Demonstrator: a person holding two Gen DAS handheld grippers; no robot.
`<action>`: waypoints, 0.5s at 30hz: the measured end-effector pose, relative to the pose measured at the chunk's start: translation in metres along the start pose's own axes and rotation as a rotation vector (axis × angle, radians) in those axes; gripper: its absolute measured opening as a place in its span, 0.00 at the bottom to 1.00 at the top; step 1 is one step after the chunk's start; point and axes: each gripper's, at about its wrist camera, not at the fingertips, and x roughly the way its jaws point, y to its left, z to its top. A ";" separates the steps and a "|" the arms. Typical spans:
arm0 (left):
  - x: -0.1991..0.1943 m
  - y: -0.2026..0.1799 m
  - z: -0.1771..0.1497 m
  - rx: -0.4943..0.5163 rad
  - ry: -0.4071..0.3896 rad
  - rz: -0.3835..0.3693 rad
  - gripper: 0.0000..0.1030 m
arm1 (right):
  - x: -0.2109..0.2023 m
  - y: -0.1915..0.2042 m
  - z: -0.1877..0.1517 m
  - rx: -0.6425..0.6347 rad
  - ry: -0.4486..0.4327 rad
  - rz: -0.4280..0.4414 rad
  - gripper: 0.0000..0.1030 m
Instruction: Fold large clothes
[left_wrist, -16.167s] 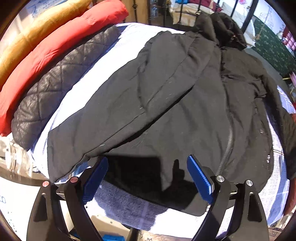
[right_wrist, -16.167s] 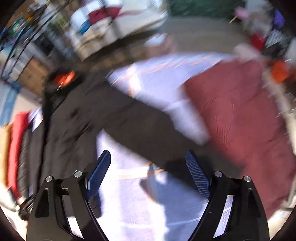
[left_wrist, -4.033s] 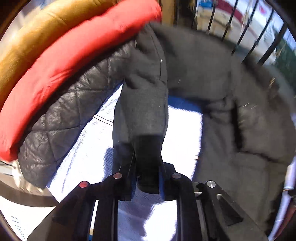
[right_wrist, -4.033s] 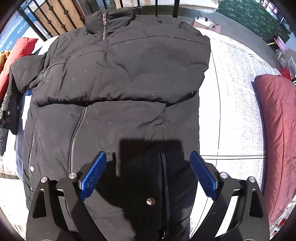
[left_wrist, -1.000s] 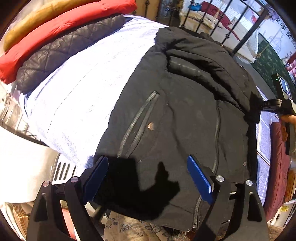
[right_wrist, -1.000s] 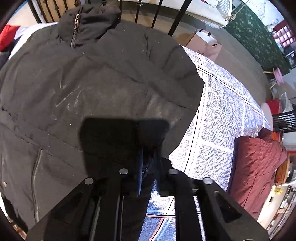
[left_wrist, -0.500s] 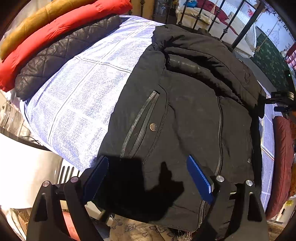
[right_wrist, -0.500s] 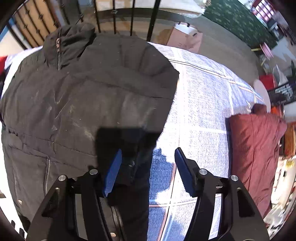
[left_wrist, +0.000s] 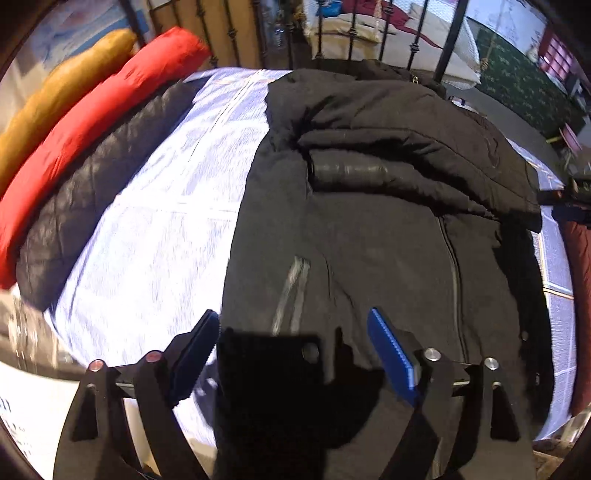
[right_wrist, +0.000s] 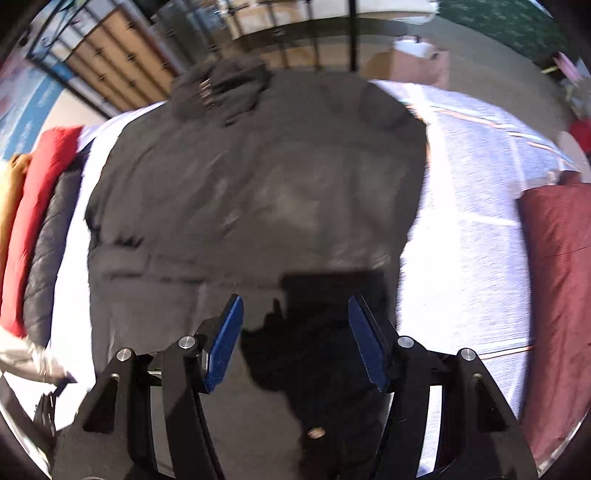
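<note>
The black padded jacket (left_wrist: 369, 229) lies spread on the bed (left_wrist: 147, 229), zip side up, collar toward the iron bedstead (left_wrist: 447, 40); both sleeves are folded in across the chest, so it already forms a rough rectangle; what looks left is the fold of hem toward collar.

The left hand-held gripper (left_wrist: 295, 350) hangs over the hem near the jacket's left edge, pointing steeply down; its jaws have just been closing a little, yet they stand well apart with only the hem fabric below them and nothing pinched. The right hand-held gripper (right_wrist: 295, 332) hovers over the lower right of the jacket (right_wrist: 258, 206); its jaws have just been opening, and they are released now, empty, with the cloth beneath.

By its look the jacket is bulky, soft and springy; it probably weighs little for its size, but the filling will likely push back and spring a fold open. The shell seems smooth, perhaps slippery, so a shallow pinch may slide off. I judge the best hold is at the two hem corners, taking every layer deep between the pads; the stitched hem band gives firmer purchase than the puffy middle. Lifting both corners evenly should keep the folded sleeves from sliding out.

Folded garments, mustard (left_wrist: 66, 99), red (left_wrist: 110, 110) and quilted dark (left_wrist: 96, 184), lie along the bed's left edge; a maroon one (right_wrist: 554, 277) lies at the right.
</note>
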 end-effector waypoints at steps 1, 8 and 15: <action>0.006 0.000 0.012 0.016 0.002 -0.009 0.70 | 0.002 0.001 -0.006 0.011 0.009 0.012 0.58; 0.050 -0.007 0.106 0.139 -0.066 0.012 0.67 | 0.003 -0.026 -0.032 0.107 0.036 -0.014 0.58; 0.124 0.001 0.172 0.207 -0.036 0.111 0.66 | -0.001 -0.064 -0.049 0.240 0.048 -0.068 0.58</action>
